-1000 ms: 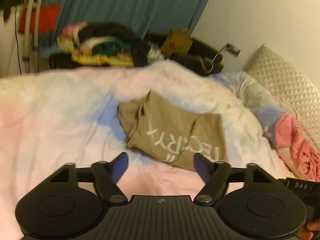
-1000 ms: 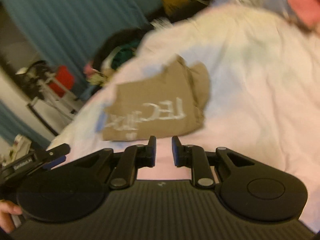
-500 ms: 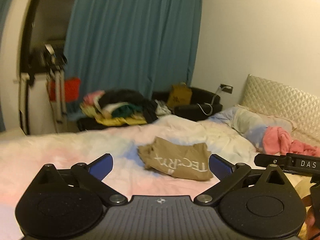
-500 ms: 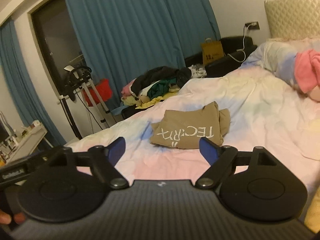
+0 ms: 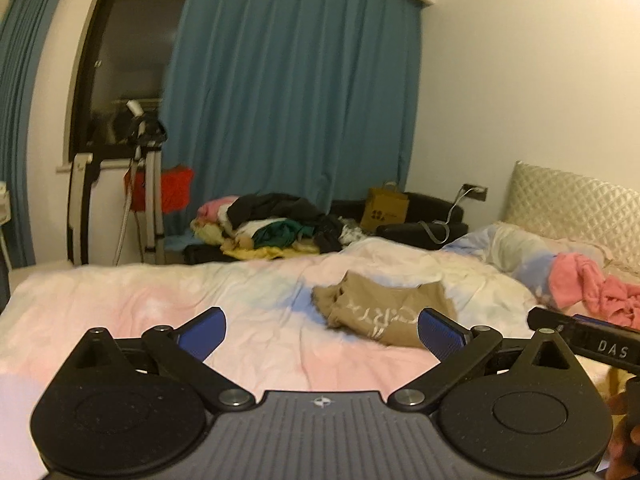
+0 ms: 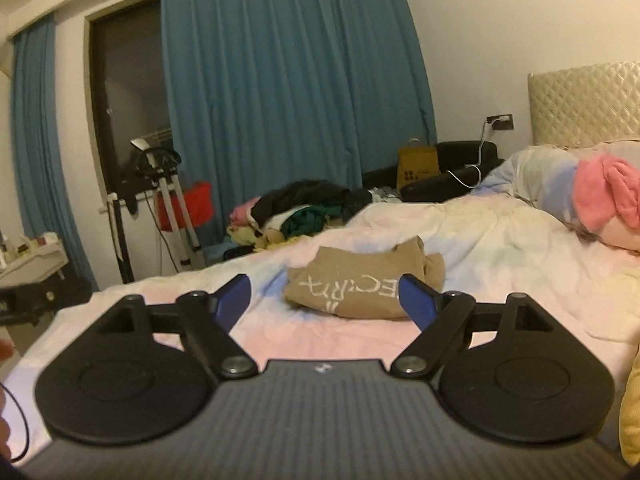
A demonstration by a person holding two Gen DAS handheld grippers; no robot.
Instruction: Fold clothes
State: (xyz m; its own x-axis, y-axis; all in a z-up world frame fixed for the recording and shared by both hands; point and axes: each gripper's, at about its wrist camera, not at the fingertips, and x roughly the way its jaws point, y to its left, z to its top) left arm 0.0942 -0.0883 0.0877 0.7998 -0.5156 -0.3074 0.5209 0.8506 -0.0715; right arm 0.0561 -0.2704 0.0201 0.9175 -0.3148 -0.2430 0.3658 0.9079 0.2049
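Pulling back from the bed, both grippers now sit raised and level, looking across the room rather than down at the cloth as they did a second ago. The left gripper has its jaws spread wide with nothing between them, and the right gripper, whose jaws were nearly together a second ago, now shows them wide apart and empty too. The tan shirt with white lettering lies released as a compact folded bundle near the middle of the bed, well clear of both grippers and touching neither. One sleeve or flap bulges out at the side of the bundle nearer the headboard, so the fold is a little loose.

This retreat suggests the tan shirt is finished and let go. A pink garment lies crumpled toward the head of the bed, near the headboard, and a pile of clothes sits beyond the far edge of the bed in front of the blue curtain. Probably one of these is the next piece to fetch and lay flat.
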